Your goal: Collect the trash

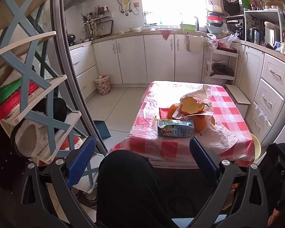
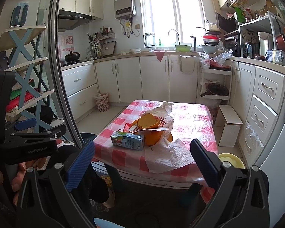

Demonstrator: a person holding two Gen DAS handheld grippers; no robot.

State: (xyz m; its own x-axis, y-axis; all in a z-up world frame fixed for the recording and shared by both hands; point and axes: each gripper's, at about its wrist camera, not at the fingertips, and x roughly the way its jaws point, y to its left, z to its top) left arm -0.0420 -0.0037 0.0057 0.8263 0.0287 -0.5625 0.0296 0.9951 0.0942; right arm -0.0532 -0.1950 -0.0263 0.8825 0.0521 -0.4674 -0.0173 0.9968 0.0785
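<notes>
A low table with a red-and-white checked cloth (image 1: pixel 231 119) (image 2: pixel 197 117) holds a trash pile. In front lies a crumpled drink carton (image 1: pixel 175 128) (image 2: pixel 127 140). Behind it sit orange peel (image 1: pixel 192 106) (image 2: pixel 148 122), a red wrapper (image 1: pixel 163 112) and a crinkled white plastic bag (image 1: pixel 221 135) (image 2: pixel 167 155). My left gripper (image 1: pixel 142 161) is open, short of the table's near edge, above a dark-clad knee (image 1: pixel 127 186). My right gripper (image 2: pixel 142 163) is open too, held back from the table with nothing between its fingers.
A floral waste bin (image 1: pixel 102 84) (image 2: pixel 101 101) stands by the left cabinets. A shoe rack (image 1: pixel 28 72) and sliding-door frame (image 1: pixel 74 79) crowd the left. A white step stool (image 2: pixel 229 125) and yellow basin (image 2: pixel 230 160) sit right of the table. A blue dustpan (image 1: pixel 102 129) lies on the floor.
</notes>
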